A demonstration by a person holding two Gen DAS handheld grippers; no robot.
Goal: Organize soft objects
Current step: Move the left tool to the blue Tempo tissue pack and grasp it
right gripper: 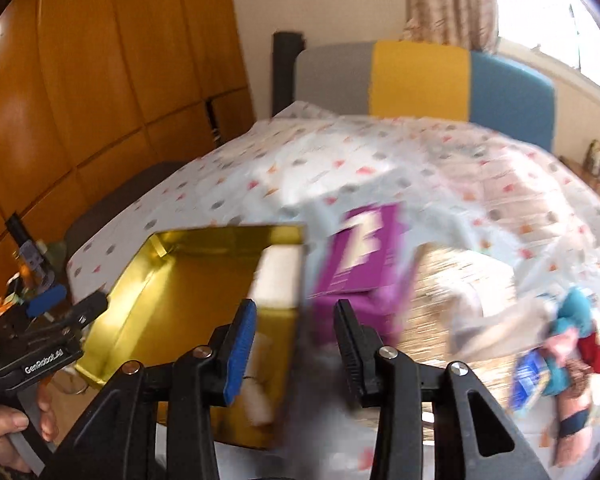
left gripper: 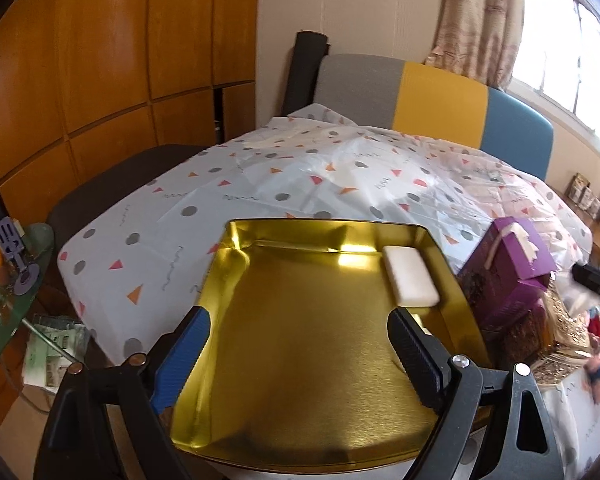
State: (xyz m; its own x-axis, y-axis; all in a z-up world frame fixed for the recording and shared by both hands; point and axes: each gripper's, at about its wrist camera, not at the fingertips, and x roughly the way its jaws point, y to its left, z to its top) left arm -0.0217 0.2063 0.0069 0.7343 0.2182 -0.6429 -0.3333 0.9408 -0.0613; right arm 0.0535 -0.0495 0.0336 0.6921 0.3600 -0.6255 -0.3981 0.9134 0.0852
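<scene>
A shallow gold tin tray (left gripper: 308,360) lies on the patterned tablecloth. A white soft block (left gripper: 410,276) rests in its far right corner. My left gripper (left gripper: 300,320) hovers open over the tray, nothing between its fingers. The right wrist view is blurred by motion. There my right gripper (right gripper: 296,312) stands over the tray's right edge (right gripper: 284,240), its jaws part open with nothing between them. The white block (right gripper: 280,276) shows just beyond its blue finger (right gripper: 242,344). A heap of soft toys (right gripper: 572,344) in blue, pink and red lies to the right.
A purple box (left gripper: 516,268) sits on a glittery gold box (left gripper: 540,340) right of the tray. A person's hand (right gripper: 4,436) holds the left gripper (right gripper: 56,312). Behind the table stands a grey, yellow and blue chair back (left gripper: 432,100). A cluttered glass side table (left gripper: 8,288) is at left.
</scene>
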